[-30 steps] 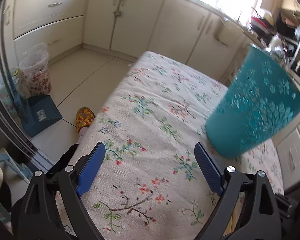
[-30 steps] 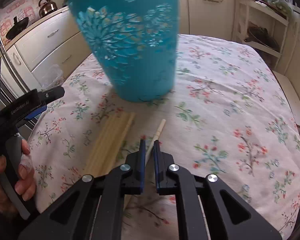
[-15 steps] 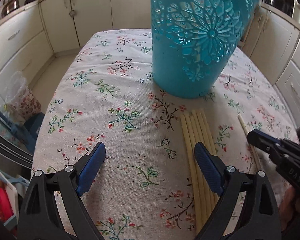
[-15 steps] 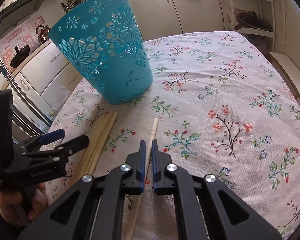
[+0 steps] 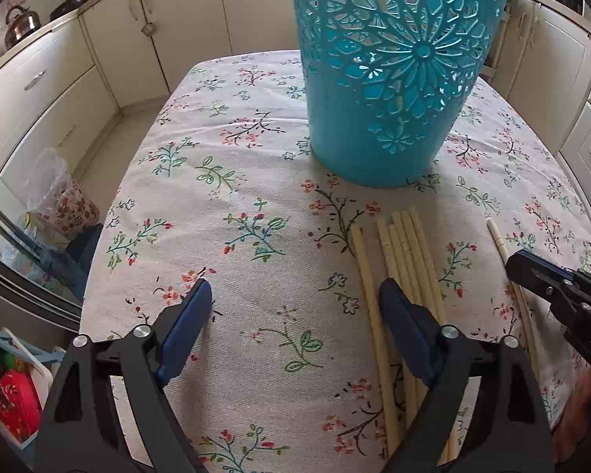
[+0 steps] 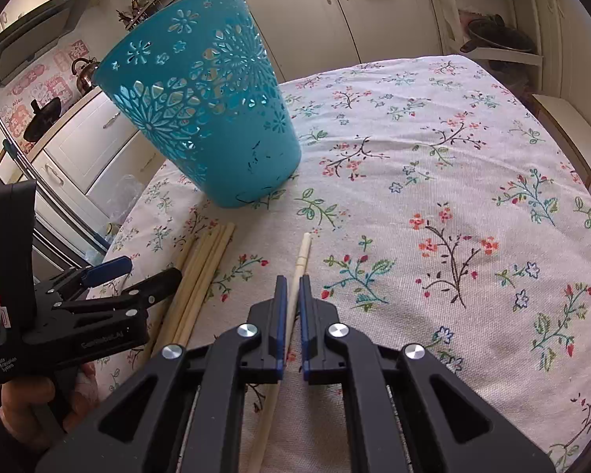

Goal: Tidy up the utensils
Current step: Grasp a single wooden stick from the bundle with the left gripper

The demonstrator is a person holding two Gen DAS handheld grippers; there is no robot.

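Clamped narrowly on a single pale chopstick (image 6: 300,266), the right gripper (image 6: 291,299) is seen low over the floral tablecloth (image 6: 453,181), its jaws nearly together with the stick running between the blue pads and out ahead of them. The stick's tip appears to lie on or just above the cloth; which of the two cannot be told. To the left, the left gripper (image 5: 293,315) is held over the cloth with its jaws wide and closing, and nothing is caught between them; its right finger (image 5: 404,325) is set over the bundle of chopsticks (image 5: 402,260), which lies side by side on the cloth with one stick slightly apart from the rest. Just beyond both, the teal perforated basket (image 5: 390,79) stands upright on the cloth, near the far ends of the sticks and not touching them.

The step in hand is judged to be the pick-up of the first chopstick, with the basket taken as the holder; no stick is seen inside it, though its interior is mostly hidden. For the next move, the gripped stick would need to be lifted, tipped upright and carried over the basket's rim (image 6: 169,23) before release. A slip or a swing of the thin stick in the pads is the risk to be watched.
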